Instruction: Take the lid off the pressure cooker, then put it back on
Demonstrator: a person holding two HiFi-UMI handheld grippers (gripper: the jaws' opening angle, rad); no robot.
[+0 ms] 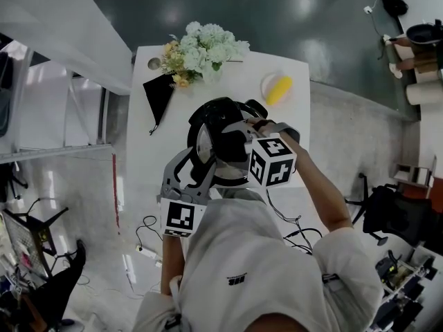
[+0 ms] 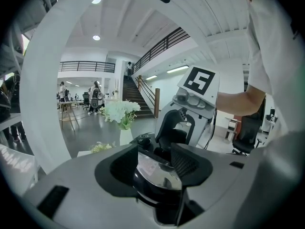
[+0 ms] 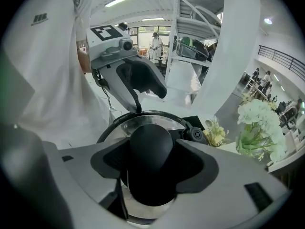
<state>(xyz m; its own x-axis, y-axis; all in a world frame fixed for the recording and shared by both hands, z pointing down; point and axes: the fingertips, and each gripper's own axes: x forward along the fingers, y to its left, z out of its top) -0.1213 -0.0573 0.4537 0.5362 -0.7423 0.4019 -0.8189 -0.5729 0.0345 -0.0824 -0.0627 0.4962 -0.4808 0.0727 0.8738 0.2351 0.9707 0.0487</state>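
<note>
Here the right gripper (image 3: 152, 171), pointing steeply down, clasps the knob (image 3: 151, 142) of the lid (image 3: 127, 126), directly beneath it on the pressure cooker (image 1: 211, 111) on the table (image 1: 235, 75). The left gripper (image 2: 152, 168) clamps the pressure cooker's near side.

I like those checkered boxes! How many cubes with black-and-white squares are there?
2. One cube sits on the right gripper, over the pressure cooker; the other cube sits on the left gripper, nearer the person. None seems hidden.

We see a lid (image 2: 155, 171) of shiny, mirror-smooth metal with a smooth black plastic knob (image 3: 151, 151). The table (image 1: 235, 78) looks smooth and white, the floor (image 1: 277, 19) glossy.
</note>
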